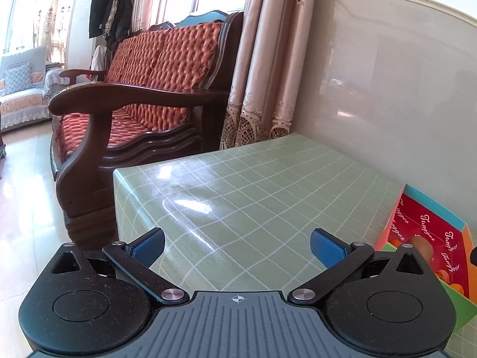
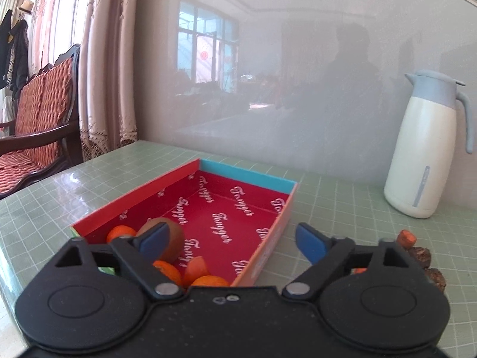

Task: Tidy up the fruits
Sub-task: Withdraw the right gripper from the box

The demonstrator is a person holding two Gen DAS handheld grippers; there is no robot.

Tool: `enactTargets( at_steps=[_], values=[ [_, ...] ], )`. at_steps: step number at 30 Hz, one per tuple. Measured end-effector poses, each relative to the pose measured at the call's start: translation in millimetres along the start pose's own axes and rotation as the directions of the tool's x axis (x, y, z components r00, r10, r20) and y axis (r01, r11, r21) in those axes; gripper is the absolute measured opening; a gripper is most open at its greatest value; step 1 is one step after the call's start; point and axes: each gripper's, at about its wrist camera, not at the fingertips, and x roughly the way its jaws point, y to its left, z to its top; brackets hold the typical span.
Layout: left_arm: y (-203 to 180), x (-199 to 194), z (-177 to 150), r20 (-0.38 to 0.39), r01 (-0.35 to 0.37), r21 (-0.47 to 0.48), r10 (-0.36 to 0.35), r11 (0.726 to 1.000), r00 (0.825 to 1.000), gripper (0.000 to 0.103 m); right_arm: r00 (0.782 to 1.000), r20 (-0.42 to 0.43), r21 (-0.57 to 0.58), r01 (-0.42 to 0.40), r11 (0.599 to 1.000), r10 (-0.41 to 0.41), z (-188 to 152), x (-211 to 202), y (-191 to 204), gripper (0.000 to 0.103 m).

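A shallow red box [image 2: 226, 217] printed with white lettering lies on the green checked table [image 2: 342, 208]. Its near end holds a brown kiwi [image 2: 174, 235] and several small oranges [image 2: 119, 232], partly hidden behind my right gripper [image 2: 232, 241]. That gripper hangs open over the box's near right side, nothing between its blue pads. Right of the box, on the table, lie an orange piece [image 2: 407, 237] and brown knobbly fruits [image 2: 420, 255]. My left gripper [image 1: 237, 244] is open and empty over bare tablecloth, with the red box [image 1: 429, 238] at its right.
A white and blue thermos jug [image 2: 426, 149] stands at the back right against the glossy wall. A wooden sofa with red cushions [image 1: 143, 89] stands left of the table, beside a curtain [image 1: 262, 59]. The table's left edge [image 1: 119, 185] drops to the tiled floor.
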Motion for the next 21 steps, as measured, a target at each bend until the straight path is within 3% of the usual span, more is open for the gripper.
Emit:
enactTargets(
  at_steps=[6, 21],
  values=[
    [-22, -5, -3, -0.002, 0.024, 0.037, -0.024, 0.999, 1.000, 0.103, 0.998, 0.006, 0.039, 0.059, 0.998, -0.059, -2, -11, -26, 0.103],
    [-73, -17, -17, -0.003, 0.080, 0.127, -0.080, 0.989, 0.997, 0.103, 0.994, -0.046, 0.139, 0.109, 0.984, -0.104, -15, -36, -83, 0.103]
  ],
)
